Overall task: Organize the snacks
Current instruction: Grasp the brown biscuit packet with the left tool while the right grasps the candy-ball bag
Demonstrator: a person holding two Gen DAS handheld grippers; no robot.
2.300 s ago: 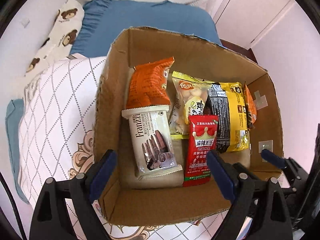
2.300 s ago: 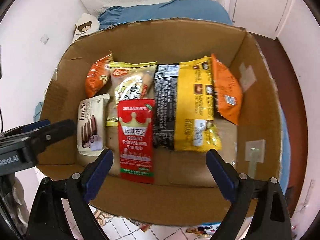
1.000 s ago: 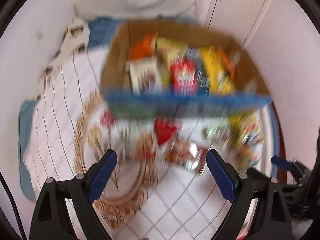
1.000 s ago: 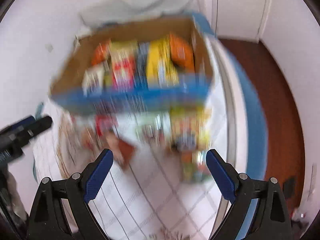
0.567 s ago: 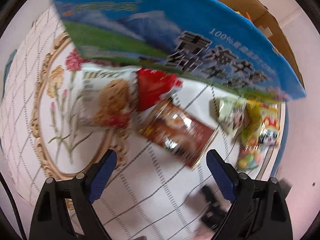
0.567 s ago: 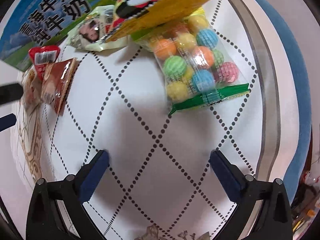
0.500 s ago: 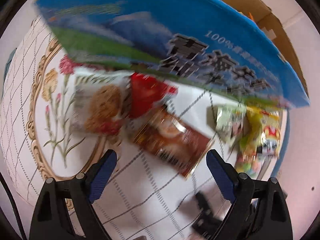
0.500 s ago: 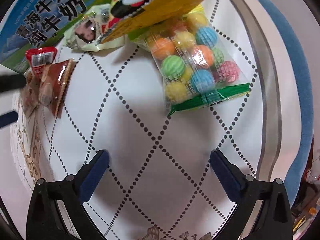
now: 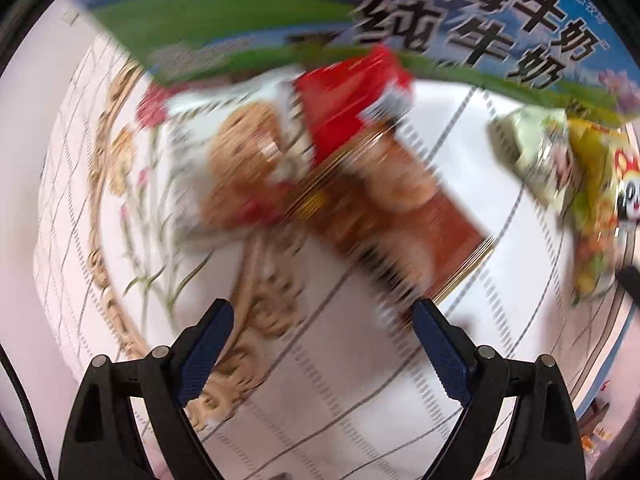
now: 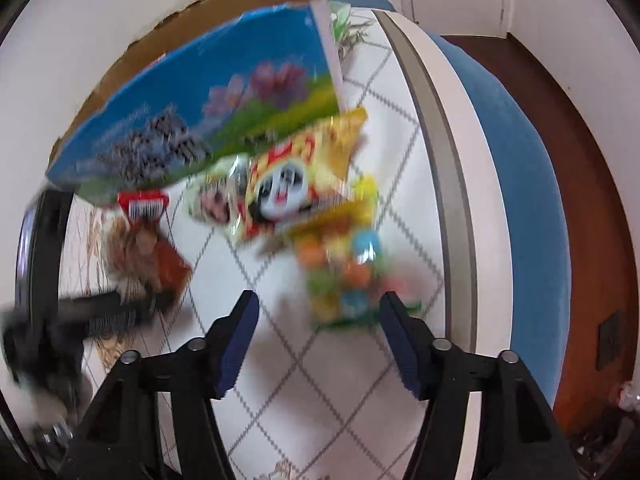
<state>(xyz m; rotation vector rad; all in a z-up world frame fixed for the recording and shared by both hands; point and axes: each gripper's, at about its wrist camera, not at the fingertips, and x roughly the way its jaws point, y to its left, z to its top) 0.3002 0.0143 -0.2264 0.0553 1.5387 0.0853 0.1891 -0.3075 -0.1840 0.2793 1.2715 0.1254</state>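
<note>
Loose snacks lie on the tablecloth in front of the blue-and-green printed cardboard box (image 9: 280, 8). In the blurred left wrist view, a brown packet (image 9: 404, 216), a red packet (image 9: 348, 108) and a white cookie packet (image 9: 236, 168) lie just beyond my left gripper (image 9: 320, 312), which is open and empty. In the right wrist view, a clear bag of coloured candy balls (image 10: 344, 276) lies at the tips of my right gripper (image 10: 320, 302). Its jaws are closing, and the bag's near end sits partly between them without being pressed. A yellow panda packet (image 10: 292, 184) overlaps the bag.
A pale green packet (image 10: 216, 200) lies beside the panda packet, against the box (image 10: 220, 92). The table's white rim (image 10: 452, 184) runs close on the right, with a blue cushion (image 10: 524, 200) and brown floor beyond. The diamond-patterned cloth (image 10: 320, 400) lies nearest me.
Both grippers came away from over the box and dropped to the table in front of it. The left sank closer to the brown packet. The right jaws narrowed around the candy bag's end.
</note>
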